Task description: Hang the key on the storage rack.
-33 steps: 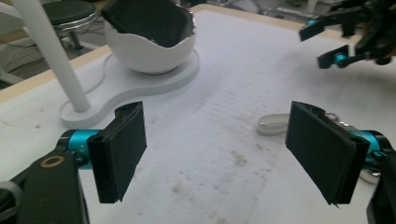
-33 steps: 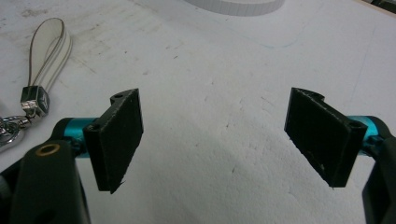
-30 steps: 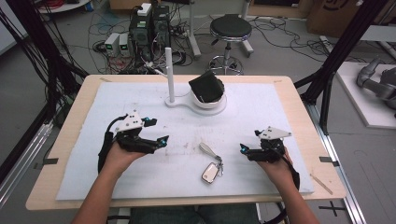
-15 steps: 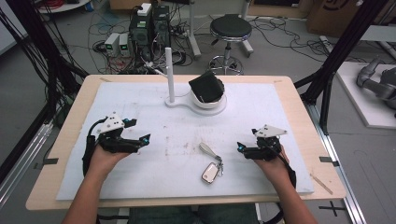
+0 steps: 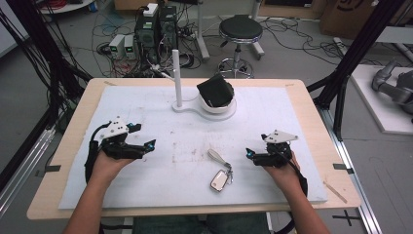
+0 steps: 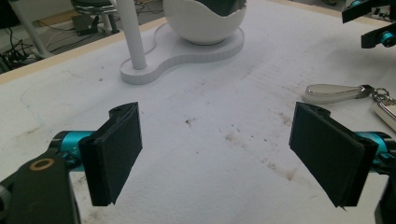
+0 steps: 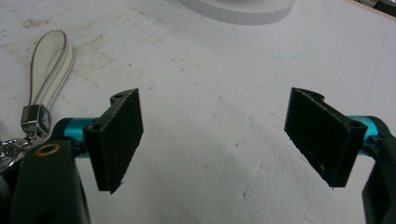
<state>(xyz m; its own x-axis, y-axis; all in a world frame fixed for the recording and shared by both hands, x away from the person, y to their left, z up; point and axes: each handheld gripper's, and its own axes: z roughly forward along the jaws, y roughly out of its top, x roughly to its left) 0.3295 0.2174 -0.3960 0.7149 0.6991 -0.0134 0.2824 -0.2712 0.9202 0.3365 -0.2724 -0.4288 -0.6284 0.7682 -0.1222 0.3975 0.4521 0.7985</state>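
The small silver key fob with its pale loop strap [image 5: 220,171] lies near the front edge of the white-covered wooden bench [image 5: 311,122], between the left gripper [image 5: 146,145] and right gripper [image 5: 249,154], both wide open, holding nothing.

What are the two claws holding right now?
Nothing. The left claw and the right claw are both open with bare mat between their jaws. The key fob lies untouched on the table.
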